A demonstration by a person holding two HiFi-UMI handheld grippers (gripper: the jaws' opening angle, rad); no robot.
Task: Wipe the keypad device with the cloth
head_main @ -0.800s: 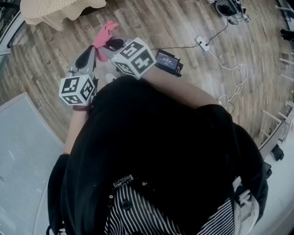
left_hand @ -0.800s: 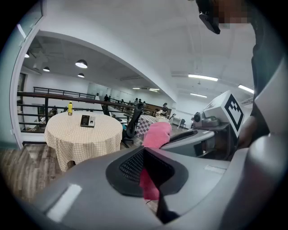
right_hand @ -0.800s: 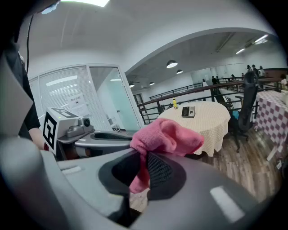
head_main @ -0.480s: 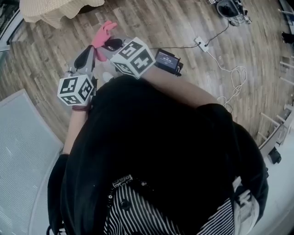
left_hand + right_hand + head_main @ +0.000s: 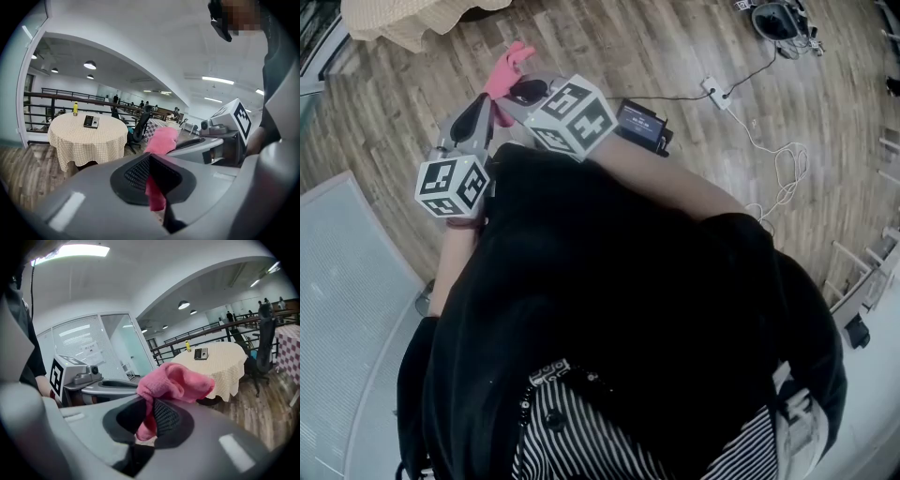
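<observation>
- Your left gripper (image 5: 153,180) and right gripper (image 5: 149,418) are crowding side by side, both pinching one pink cloth (image 5: 508,67); nothing is passing between them.
- Wooden floor (image 5: 23,164) is lying open up to the round table (image 5: 86,140).
- An office chair (image 5: 140,129) is standing just beside the table, narrowing that side.
- A dark box (image 5: 642,124) and a white cable (image 5: 778,164) are lying on the floor to your right.

Pink cloth (image 5: 174,381) btwn left gripper (image 5: 151,182), right gripper (image 5: 149,421); keypad device (image 5: 91,121) afar
</observation>
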